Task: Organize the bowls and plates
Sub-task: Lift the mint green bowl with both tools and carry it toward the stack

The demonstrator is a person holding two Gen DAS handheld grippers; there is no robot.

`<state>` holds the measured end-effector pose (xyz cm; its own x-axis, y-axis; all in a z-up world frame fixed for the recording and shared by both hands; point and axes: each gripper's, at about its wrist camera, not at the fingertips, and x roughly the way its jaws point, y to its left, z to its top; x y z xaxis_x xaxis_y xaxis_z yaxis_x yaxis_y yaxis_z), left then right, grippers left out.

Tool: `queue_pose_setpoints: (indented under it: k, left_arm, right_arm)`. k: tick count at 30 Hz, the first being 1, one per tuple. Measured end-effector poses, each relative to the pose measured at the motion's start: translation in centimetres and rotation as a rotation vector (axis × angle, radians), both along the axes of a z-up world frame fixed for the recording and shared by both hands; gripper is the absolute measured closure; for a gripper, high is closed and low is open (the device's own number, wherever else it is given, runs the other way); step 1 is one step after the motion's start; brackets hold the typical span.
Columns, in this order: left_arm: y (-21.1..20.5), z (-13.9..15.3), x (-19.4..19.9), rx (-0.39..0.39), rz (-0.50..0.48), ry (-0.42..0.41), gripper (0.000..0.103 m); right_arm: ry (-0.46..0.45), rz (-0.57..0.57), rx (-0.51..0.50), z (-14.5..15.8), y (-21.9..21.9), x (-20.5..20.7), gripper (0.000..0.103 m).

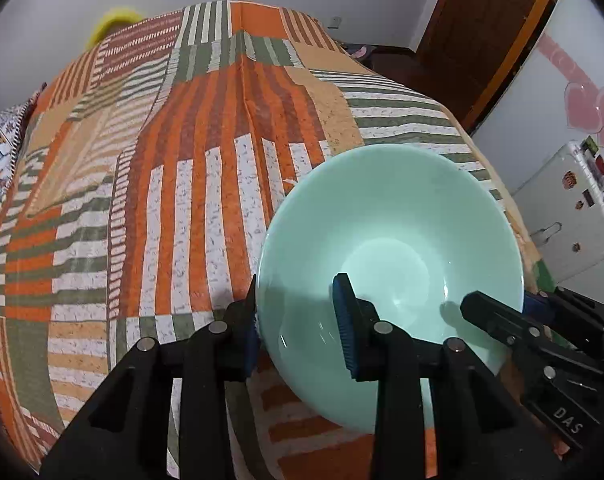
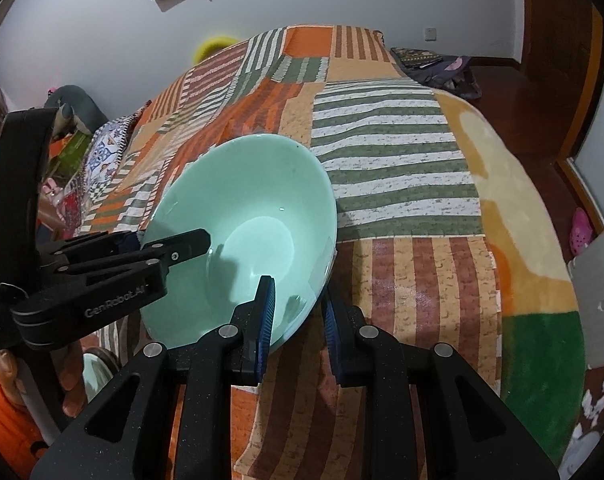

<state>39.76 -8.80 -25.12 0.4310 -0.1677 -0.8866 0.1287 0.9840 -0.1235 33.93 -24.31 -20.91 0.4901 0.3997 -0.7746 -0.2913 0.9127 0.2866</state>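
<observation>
I hold the green bowl (image 2: 245, 216) above the patchwork cloth (image 2: 390, 168), each side of its rim pinched by my right gripper (image 2: 297, 320) and, it seems, my left gripper (image 1: 297, 328). Next: carrying it level.

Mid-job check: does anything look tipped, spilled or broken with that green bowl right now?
The green bowl sits tilted, not flat, above the striped bedcover, with the left gripper and right gripper each straddling its rim. It looks empty and undamaged.
</observation>
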Motion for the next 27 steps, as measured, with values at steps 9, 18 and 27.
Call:
queue_pose_setpoints:
  k: [9,18,27]
  left_arm:
    - [0.9,2.2,-2.4,-0.030,0.018,-0.039,0.079]
    - [2.4,6.5,-6.4,-0.058,0.019,-0.127,0.080]
    - [5.1,9.6,-11.2,-0.060,0.046,-0.185,0.082]
  right_arm:
    - [-0.045,-0.005,-0.037,1.9,0.4,-1.2,0.082]
    - [-0.106,0.002,-0.028,4.6,1.2,-3.5,0.082]
    - [-0.148,0.034,-0.019,6.5,3.5,-6.5,0.082]
